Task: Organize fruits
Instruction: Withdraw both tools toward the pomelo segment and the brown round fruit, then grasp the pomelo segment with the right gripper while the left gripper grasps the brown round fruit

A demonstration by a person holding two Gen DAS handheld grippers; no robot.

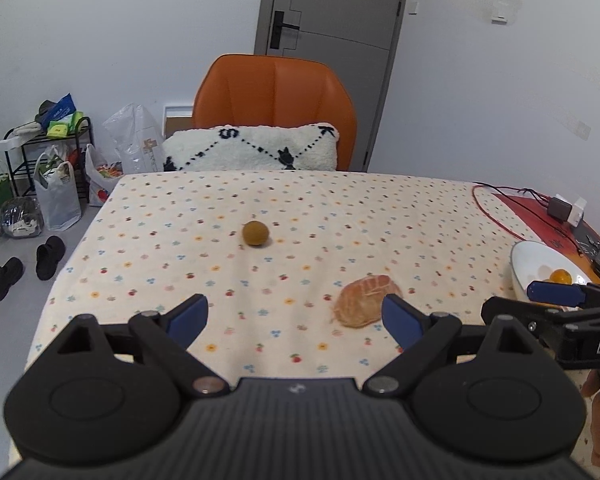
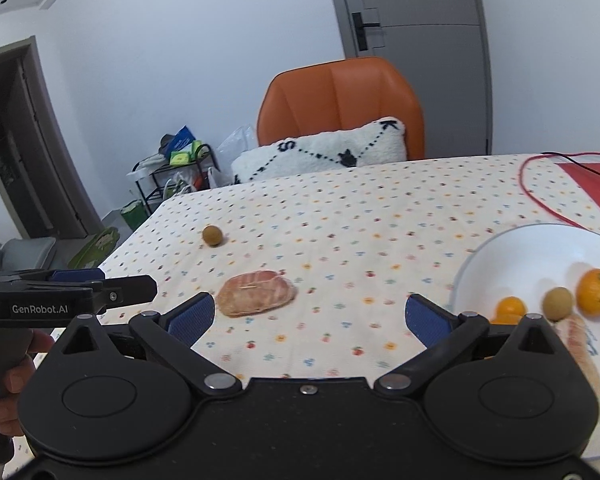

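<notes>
The job looked partly done. Several fruits already lay in the white bowl (image 2: pixel 500 248) at the right side of the surface (image 2: pixel 340 208): two oranges, one large (image 2: pixel 595 292) and one small (image 2: pixel 510 307), a small brownish-green fruit (image 2: pixel 557 303), a pale peeled segment (image 2: pixel 584 344), and a sliver of something red at the frame edge. Two pieces were left out on the flowered cloth: a peeled pomelo-like chunk (image 1: pixel 366 300) near the grippers, and a small round brownish fruit (image 1: pixel 255 233) farther off, toward the left, well apart from the bowl.

The left gripper (image 1: pixel 296 320) had its jaws spread wide with nothing between them; the peeled chunk sat just beyond its right fingertip. The right gripper (image 2: pixel 310 316) was likewise wide and empty, aimed at bare cloth between the chunk and the bowl.

The right wrist view showed the bowl's contents clearly, which the left view mostly cut off, showing only the rim and one orange. The left view alone showed the shoes (image 1: pixel 28 266) and bags (image 1: pixel 60 196) on the floor to the left, and a charger (image 1: pixel 566 210) at the far right edge.
</notes>
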